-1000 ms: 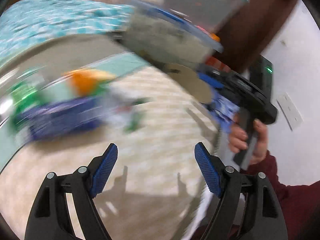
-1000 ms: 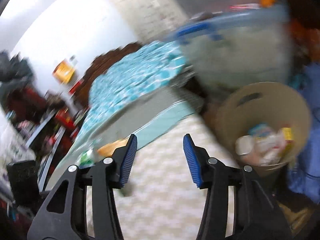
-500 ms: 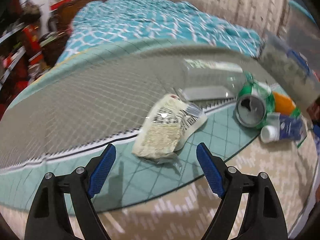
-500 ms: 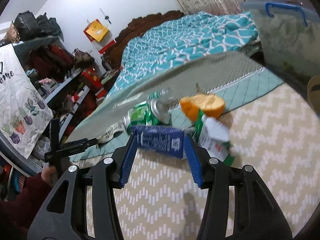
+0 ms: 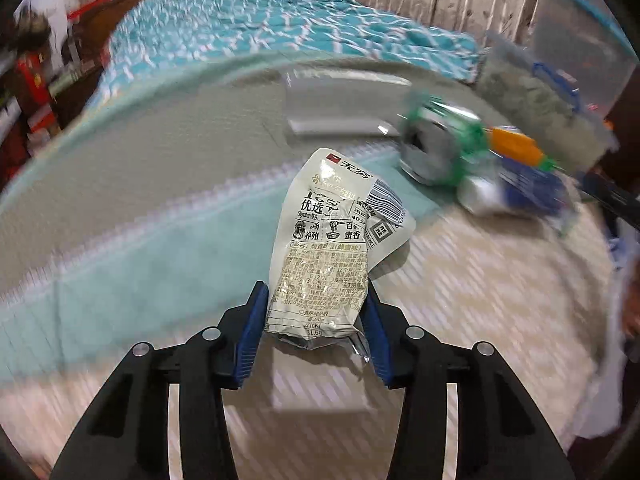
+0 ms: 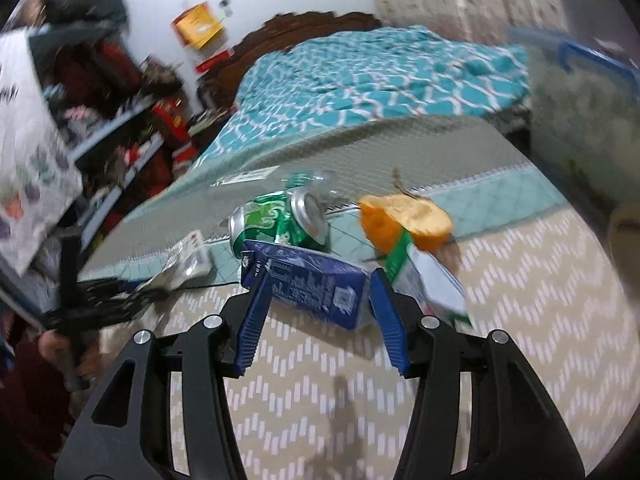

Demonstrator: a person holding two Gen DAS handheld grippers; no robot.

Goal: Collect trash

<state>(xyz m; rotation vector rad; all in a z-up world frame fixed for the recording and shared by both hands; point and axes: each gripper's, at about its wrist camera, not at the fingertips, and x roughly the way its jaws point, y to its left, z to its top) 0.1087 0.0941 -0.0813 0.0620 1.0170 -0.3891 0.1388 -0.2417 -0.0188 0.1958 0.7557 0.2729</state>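
Observation:
A white printed snack wrapper (image 5: 332,240) lies where the teal mat meets the beige zigzag rug. My left gripper (image 5: 314,292) is closing, and both blue pads touch the wrapper's lower end. A blue drink carton (image 6: 304,272) lies on the rug between the pads of my right gripper (image 6: 320,280). Its jaws are opening and stand just outside the carton's ends. Behind the carton sit a green can (image 6: 276,220), an orange peel (image 6: 404,220) and a white-and-green carton (image 6: 428,280). The right wrist view also shows the wrapper (image 6: 188,260) at the left.
A clear plastic bottle (image 5: 340,108) lies on the grey mat behind the wrapper. The bed with a teal cover (image 6: 380,80) fills the back. A clear storage box (image 6: 580,120) stands at the right, with a tan bin rim (image 6: 624,228) below it. Cluttered shelves (image 6: 132,120) line the left.
My left gripper swung from the rug to the wrapper and drew its jaws in around it. My right gripper turned from the bin to the blue carton and came closer.

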